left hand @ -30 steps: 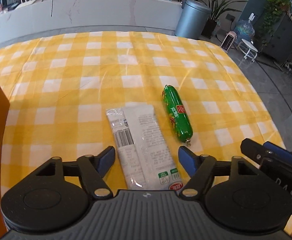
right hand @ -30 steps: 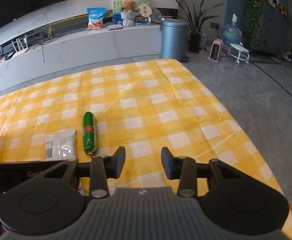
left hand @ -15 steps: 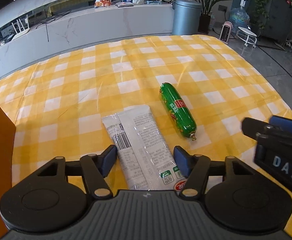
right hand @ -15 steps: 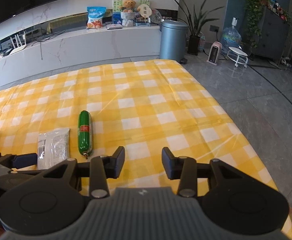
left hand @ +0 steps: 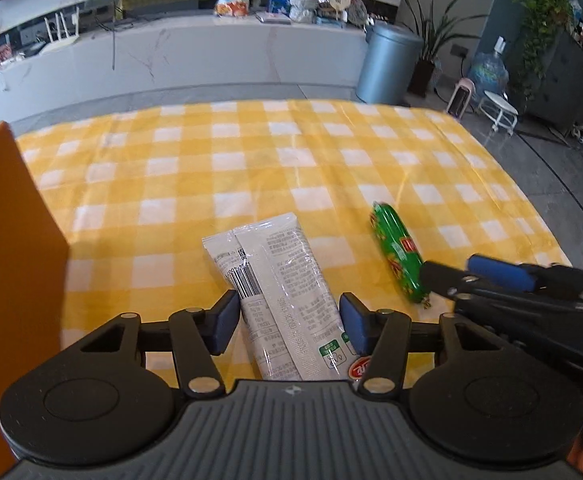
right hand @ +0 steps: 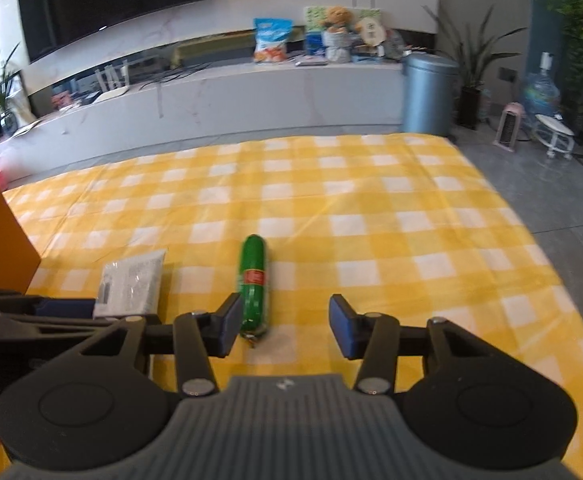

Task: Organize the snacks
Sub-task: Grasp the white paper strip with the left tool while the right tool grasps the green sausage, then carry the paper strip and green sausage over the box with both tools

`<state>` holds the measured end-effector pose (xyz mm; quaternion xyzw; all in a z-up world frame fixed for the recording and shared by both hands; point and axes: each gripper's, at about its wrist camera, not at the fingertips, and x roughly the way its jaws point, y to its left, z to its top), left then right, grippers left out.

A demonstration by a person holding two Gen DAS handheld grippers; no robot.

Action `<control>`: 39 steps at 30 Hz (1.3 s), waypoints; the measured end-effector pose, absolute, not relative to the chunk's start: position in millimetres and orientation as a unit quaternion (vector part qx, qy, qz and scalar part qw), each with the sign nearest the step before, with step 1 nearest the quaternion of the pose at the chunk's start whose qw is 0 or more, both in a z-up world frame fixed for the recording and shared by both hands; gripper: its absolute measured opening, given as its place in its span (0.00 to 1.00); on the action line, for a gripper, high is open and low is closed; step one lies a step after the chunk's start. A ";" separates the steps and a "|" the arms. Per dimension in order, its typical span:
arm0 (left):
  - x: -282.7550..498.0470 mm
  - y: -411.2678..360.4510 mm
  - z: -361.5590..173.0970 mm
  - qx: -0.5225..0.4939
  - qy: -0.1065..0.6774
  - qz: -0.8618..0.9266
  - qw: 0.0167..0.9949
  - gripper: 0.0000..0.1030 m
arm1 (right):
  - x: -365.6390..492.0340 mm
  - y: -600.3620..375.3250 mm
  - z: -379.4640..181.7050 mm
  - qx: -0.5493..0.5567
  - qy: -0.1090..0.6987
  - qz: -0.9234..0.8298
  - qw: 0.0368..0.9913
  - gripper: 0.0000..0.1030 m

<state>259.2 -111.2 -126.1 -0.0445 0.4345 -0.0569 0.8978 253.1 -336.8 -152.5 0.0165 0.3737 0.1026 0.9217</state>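
Left wrist view: left gripper tilted down over white snack packet, jaws just closing, straddling it, pads not clearly pressing. Right gripper parted, empty, easing wider, aimed beside green sausage. Both snacks on checked cloth, neither sorted; orange box alongside.

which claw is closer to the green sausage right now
Right. The right claw sits at the near end of the green sausage, fingers open. The left claw straddles the white packet beside it, further off.
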 end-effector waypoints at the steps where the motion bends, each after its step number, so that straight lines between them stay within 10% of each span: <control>1: 258.0 -108.2 -124.1 -0.048 0.431 -0.057 0.899 0.61 | 256.5 -335.0 -154.7 0.017 0.378 0.109 0.919 0.41; 25: 245.9 -97.4 -104.0 -0.070 0.419 -0.059 0.904 0.61 | 281.6 -314.1 -172.3 0.014 0.414 0.117 0.903 0.20; 39: 168.4 -73.1 -6.9 -0.080 0.319 -0.089 0.940 0.61 | 195.3 -318.9 -79.1 0.119 0.358 0.181 0.908 0.19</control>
